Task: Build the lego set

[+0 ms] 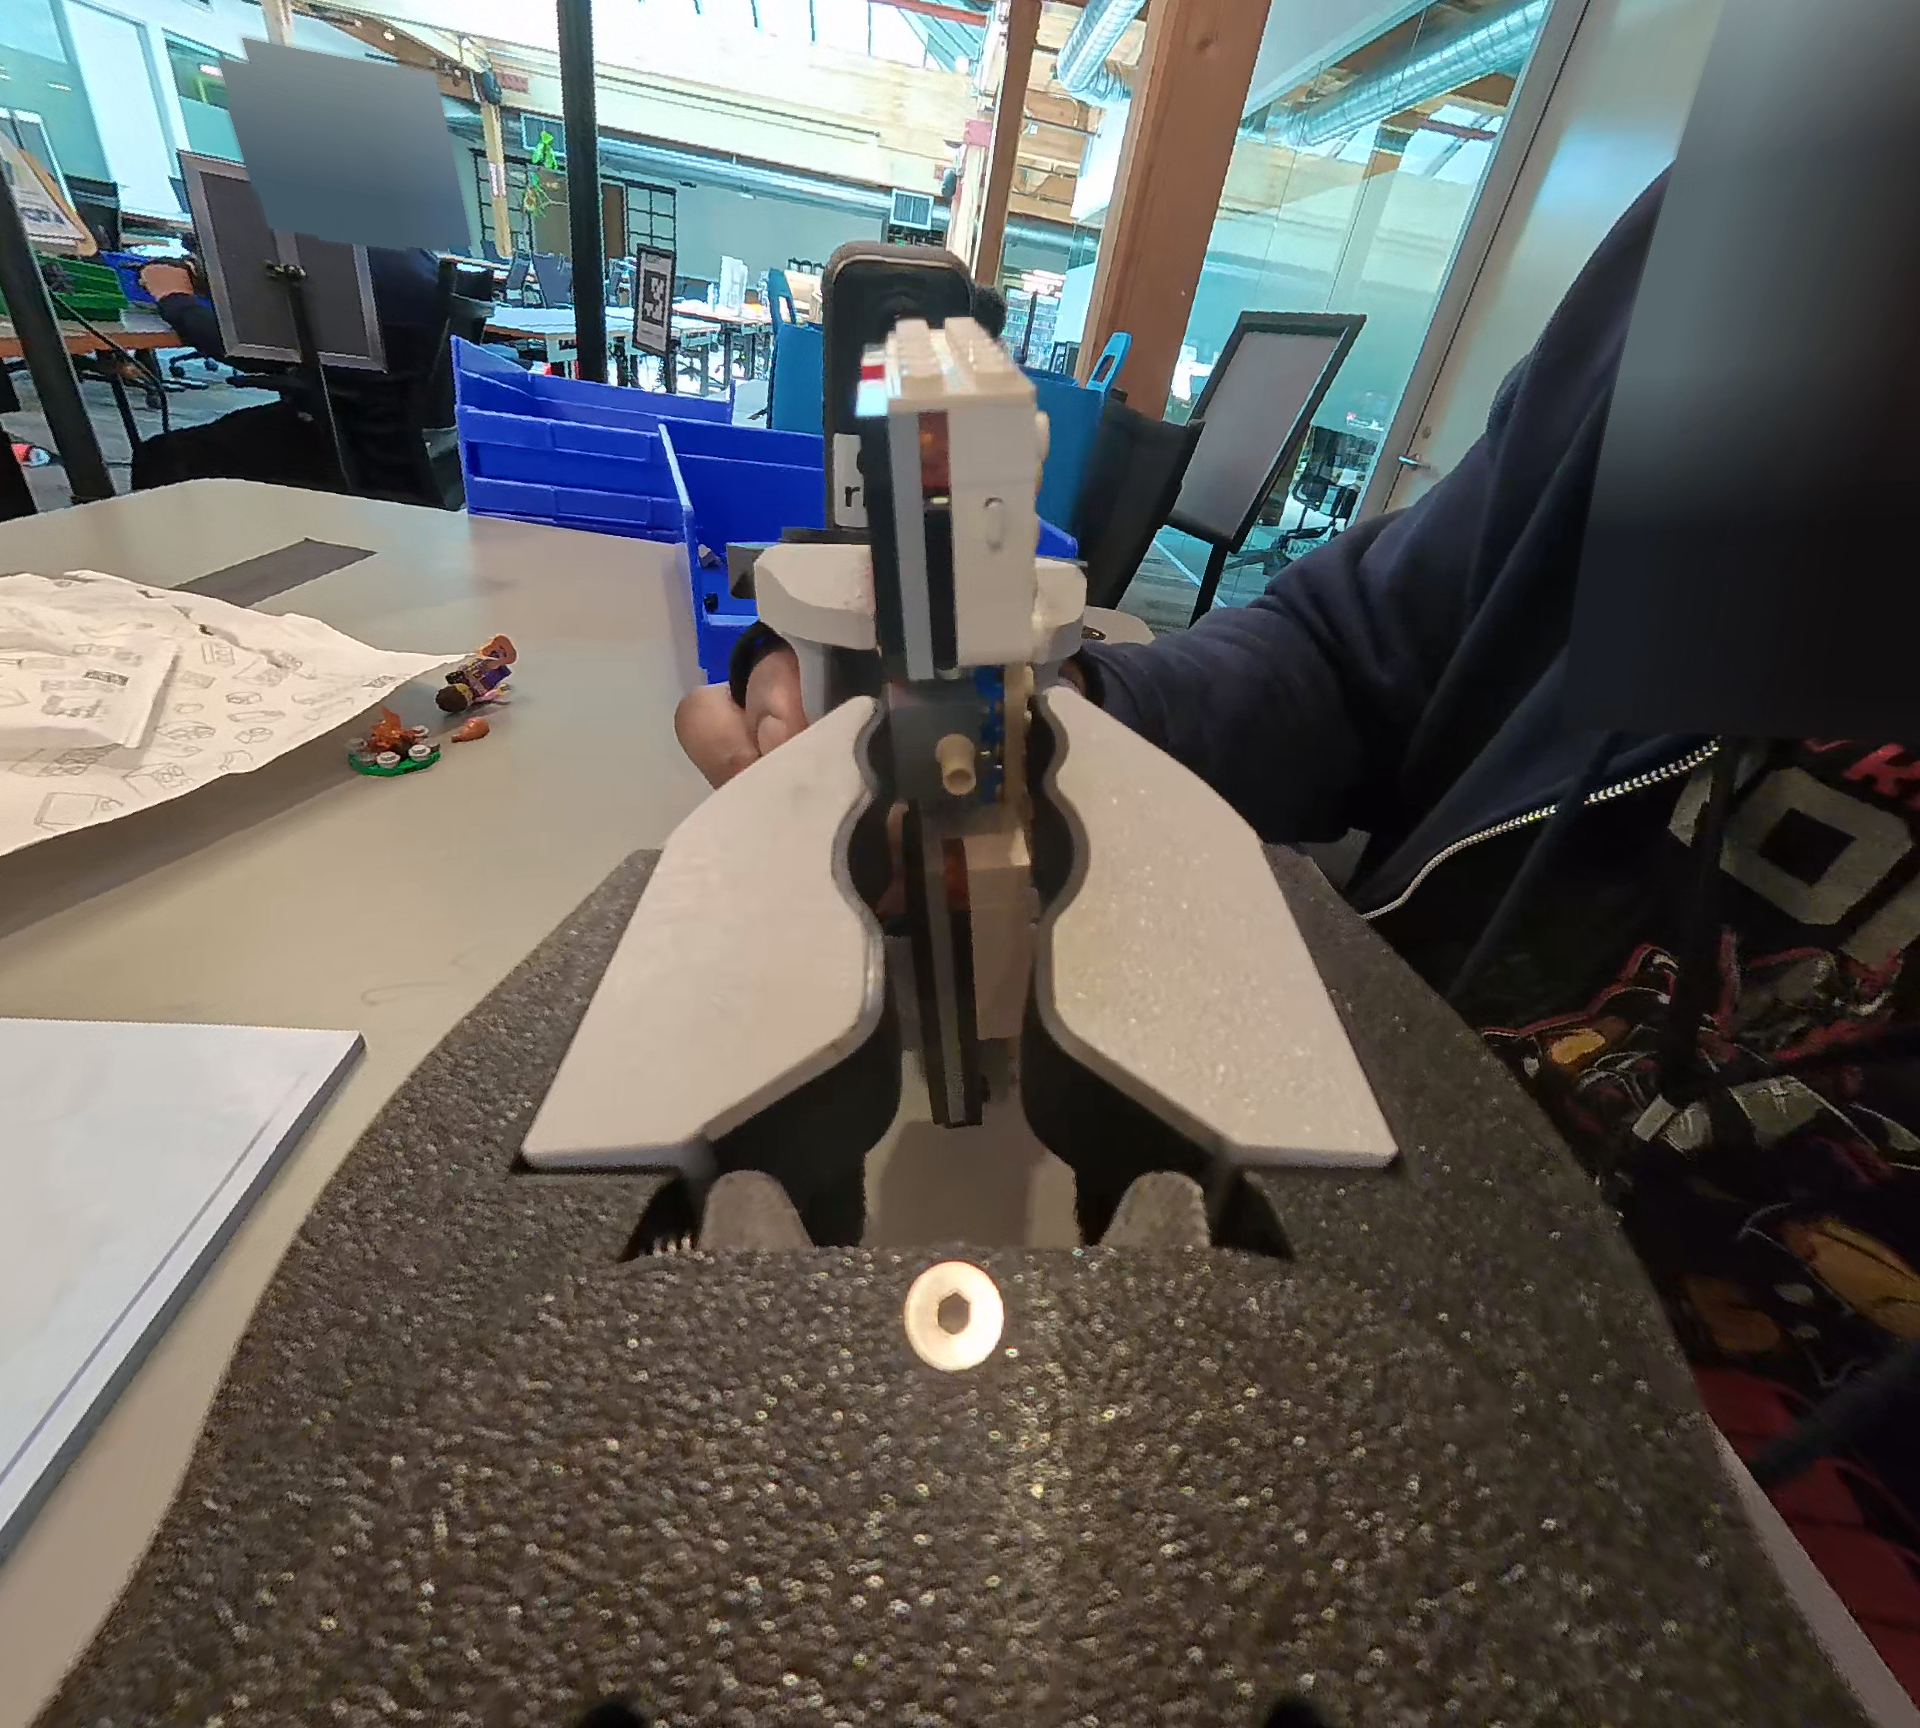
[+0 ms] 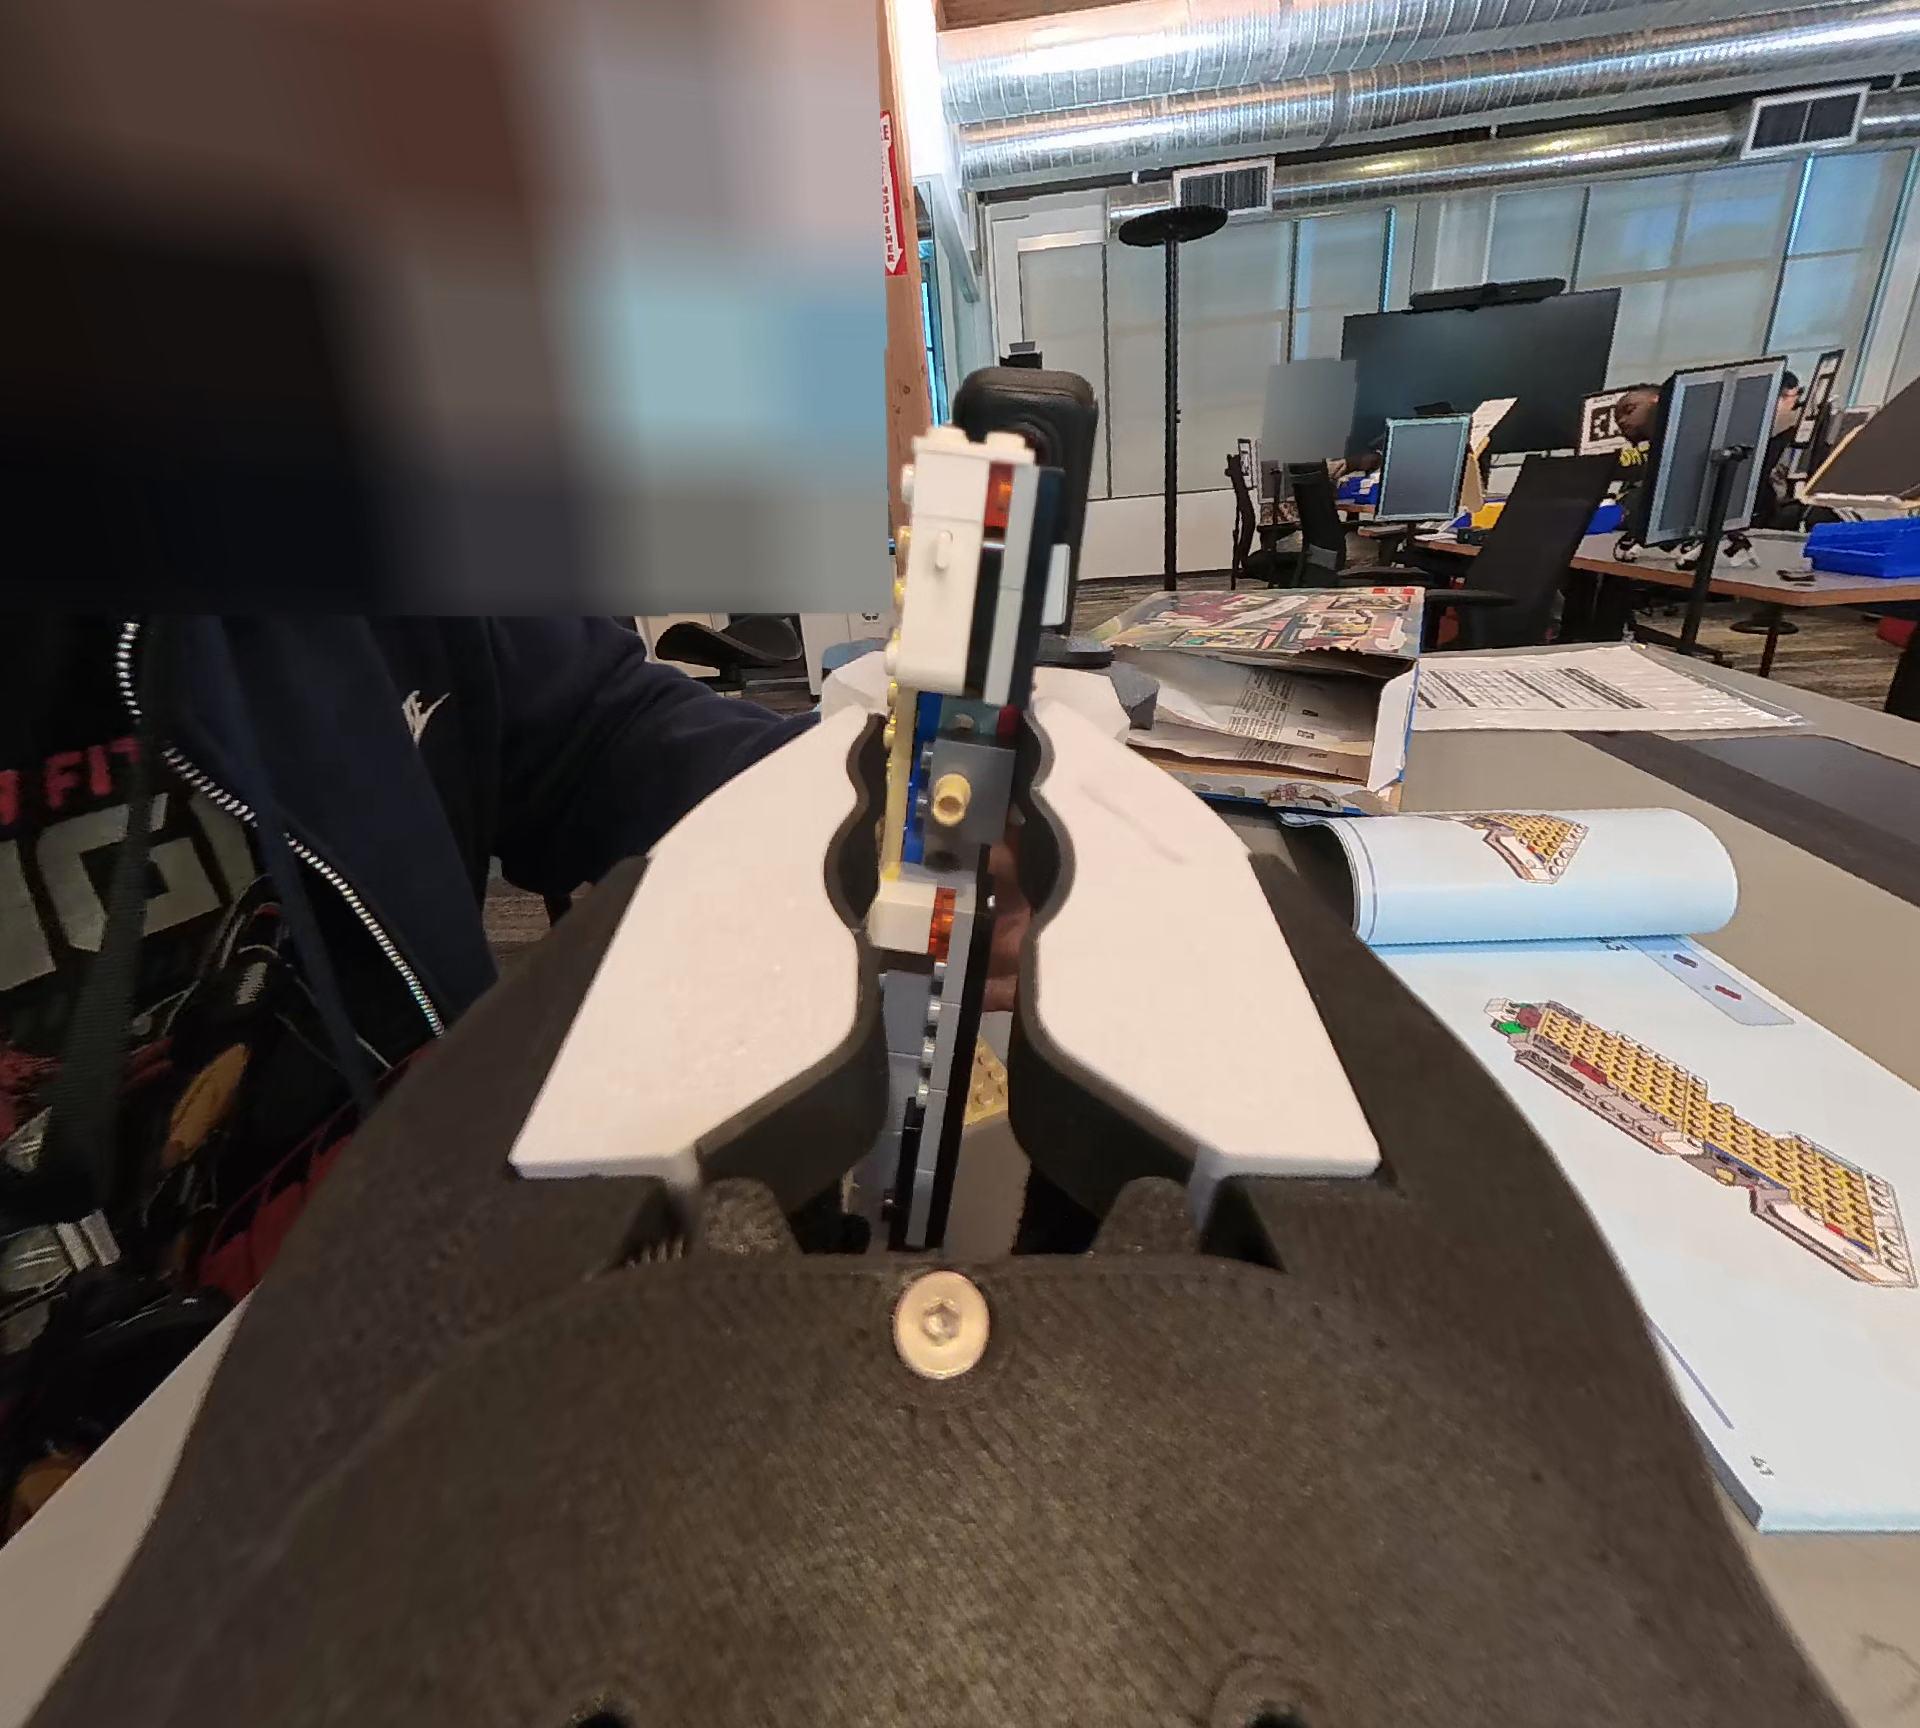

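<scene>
We see an open-plan office with timber beams, silver ducts and a grey table (image 1: 436, 857).

Lower centre of the left wrist view, the left gripper (image 1: 961, 743) is clenched on a long brick-built model (image 1: 961, 535) of white, black, grey, blue and tan pieces, which stands on edge between the white fingers (image 1: 758, 909). Both fingers press its sides. The model's white studded end rises to mid-frame.

Just behind it, the right gripper (image 1: 914, 608) faces us, held by a bare hand (image 1: 738, 722) with a dark navy sleeve (image 1: 1351, 670) running off to the right. The black camera on it bears a white label; we do not give its text.

In the right wrist view the right gripper (image 2: 951, 743) is likewise clamped on the same model (image 2: 966, 577), with its fingers (image 2: 1132, 930) tight on both faces.

At the left of the left wrist view lies printed paper (image 1: 135, 691) with line drawings. A small minifigure (image 1: 478, 670) and a green round piece (image 1: 395, 748) lie beside it, and blue bins (image 1: 582, 442) stand beyond.

At the right of the right wrist view is an open instruction booklet (image 2: 1621, 1086) with build pictures. A torn printed box (image 2: 1288, 670) sits behind it, and monitors stand far back. The writing is too small for us to read.
</scene>
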The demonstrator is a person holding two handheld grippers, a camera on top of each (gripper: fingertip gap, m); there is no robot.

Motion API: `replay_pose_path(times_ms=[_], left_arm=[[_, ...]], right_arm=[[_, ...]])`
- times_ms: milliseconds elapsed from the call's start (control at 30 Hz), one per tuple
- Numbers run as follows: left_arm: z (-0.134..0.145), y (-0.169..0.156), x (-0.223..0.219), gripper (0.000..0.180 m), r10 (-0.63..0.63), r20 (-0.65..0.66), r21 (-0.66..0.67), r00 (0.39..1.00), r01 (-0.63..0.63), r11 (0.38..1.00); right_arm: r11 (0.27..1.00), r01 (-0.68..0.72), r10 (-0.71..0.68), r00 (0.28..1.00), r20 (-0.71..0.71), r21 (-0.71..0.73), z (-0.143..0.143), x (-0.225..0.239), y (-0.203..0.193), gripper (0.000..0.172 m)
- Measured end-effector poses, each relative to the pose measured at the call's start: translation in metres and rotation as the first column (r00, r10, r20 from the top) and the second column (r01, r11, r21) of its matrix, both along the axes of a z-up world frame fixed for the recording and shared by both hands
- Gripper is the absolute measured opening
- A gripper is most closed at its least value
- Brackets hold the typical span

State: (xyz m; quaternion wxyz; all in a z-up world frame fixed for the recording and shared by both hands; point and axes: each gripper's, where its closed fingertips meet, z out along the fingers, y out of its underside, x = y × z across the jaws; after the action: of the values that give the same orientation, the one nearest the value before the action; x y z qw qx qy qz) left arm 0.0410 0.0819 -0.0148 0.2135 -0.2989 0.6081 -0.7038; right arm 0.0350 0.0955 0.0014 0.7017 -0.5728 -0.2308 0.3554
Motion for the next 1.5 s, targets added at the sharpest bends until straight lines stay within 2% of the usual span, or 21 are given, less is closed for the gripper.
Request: replay_pose_path(times_ms=[433,800,967,1133,1333,1500], left_arm=[[-0.004,0.003,0.002,0.023,0.006,-0.014,0.013,1.000,-0.006,1.000],[-0.007,0.004,0.003,0.023,0.032,-0.007,0.064,0.999,-0.032,0.997],[-0.007,0.005,0.006,0.024,0.028,-0.042,0.012,0.999,-0.027,1.000],[-0.013,0.008,0.011,0.029,0.075,-0.062,0.044,0.995,-0.072,0.996],[-0.010,0.009,0.011,0.024,0.069,-0.053,-0.016,0.996,-0.070,0.997],[-0.007,0.016,0.012,0.023,0.084,-0.043,-0.045,0.996,-0.086,0.995]], right_arm=[[0.998,0.054,-0.054,0.998,0.019,-0.035,-0.001,0.006,0.005,0.031],[0.999,0.024,-0.023,1.000,0.005,-0.047,-0.003,0.003,0.005,0.024],[0.998,0.034,-0.035,0.999,-0.025,-0.054,-0.003,0.006,0.007,0.024],[0.997,0.057,-0.061,0.996,-0.067,-0.060,-0.001,0.015,0.009,0.023],[0.996,0.046,-0.053,0.994,-0.096,-0.074,0.000,0.015,0.010,0.024],[0.987,0.118,-0.124,0.991,-0.044,-0.113,-0.005,0.020,0.017,0.030]])
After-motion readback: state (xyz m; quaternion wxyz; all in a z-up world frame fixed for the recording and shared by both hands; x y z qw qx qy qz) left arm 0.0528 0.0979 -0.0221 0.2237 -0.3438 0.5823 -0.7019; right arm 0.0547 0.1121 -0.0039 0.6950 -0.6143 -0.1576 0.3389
